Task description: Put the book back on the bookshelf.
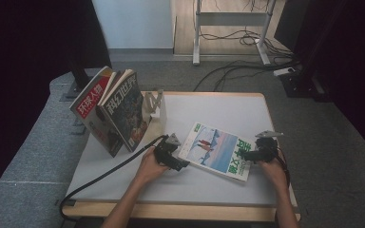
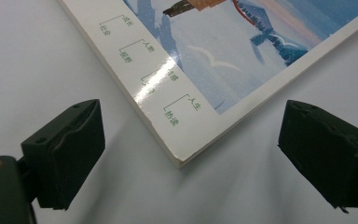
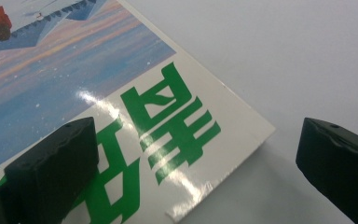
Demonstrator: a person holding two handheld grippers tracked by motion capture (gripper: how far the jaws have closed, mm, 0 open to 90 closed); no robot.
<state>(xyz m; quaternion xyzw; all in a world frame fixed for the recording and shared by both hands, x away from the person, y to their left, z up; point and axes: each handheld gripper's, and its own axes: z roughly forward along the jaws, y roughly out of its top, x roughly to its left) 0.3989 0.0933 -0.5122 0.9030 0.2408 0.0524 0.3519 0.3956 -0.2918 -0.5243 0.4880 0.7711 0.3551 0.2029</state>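
Altogether three magazines (image 1: 217, 150), two upright.

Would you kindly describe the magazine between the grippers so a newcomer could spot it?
On the white table, near the front edge, the magazine lies flat. Unlike the two upright magazines at the back left, it shows a pale blue snowy scene with large green characters.

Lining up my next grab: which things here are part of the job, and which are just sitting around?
In the job:
flat magazine
left gripper, open at its corner
right gripper, open at the opposite corner

Lying about:
two upright magazines
metal stand
floor cables
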